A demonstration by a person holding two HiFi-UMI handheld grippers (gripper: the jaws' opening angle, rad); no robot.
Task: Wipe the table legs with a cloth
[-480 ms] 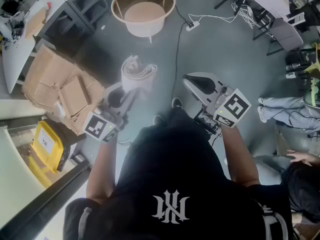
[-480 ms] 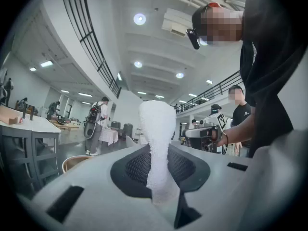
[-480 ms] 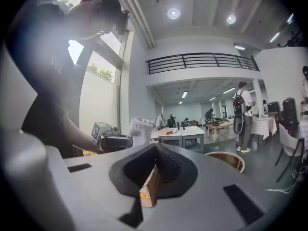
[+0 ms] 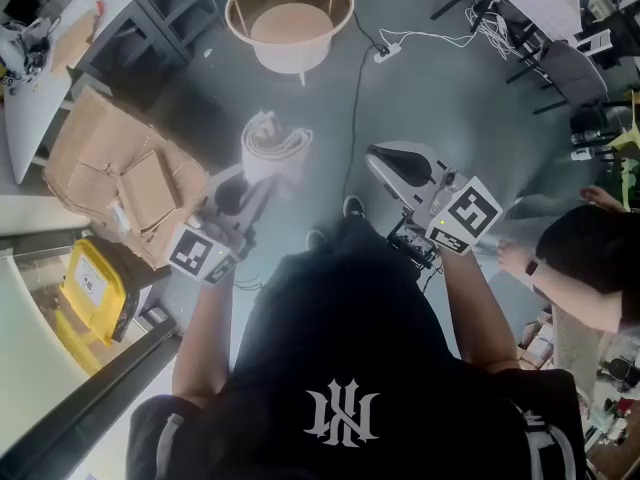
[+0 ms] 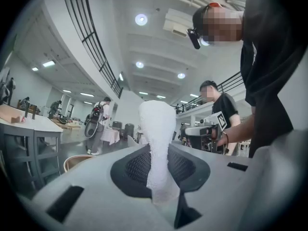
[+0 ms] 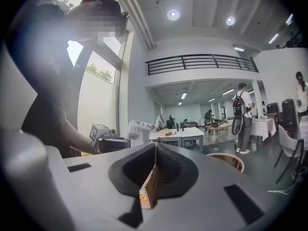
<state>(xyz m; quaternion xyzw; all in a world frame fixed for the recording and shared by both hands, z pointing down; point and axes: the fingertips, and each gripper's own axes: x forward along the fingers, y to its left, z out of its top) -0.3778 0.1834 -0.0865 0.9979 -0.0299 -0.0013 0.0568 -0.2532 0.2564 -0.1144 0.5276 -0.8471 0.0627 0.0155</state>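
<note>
- My left gripper point(image 4: 258, 180) is clamped on the white cloth point(image 4: 275, 140), which stands folded out of its jaws and is held level in the air above the grey floor point(image 4: 450, 98).
- My right gripper point(image 4: 378, 161) is closed tight and carries no cloth. A thin brown edge shows at the seam, and I cannot tell whether it is part of the gripper.
- The round wooden table point(image 4: 232, 16) stands ahead, well apart from both grippers, and the cloth touches none of its legs.
- My judgement is that wiping has not begun. The approach, the reach down and every leg remain.
</note>
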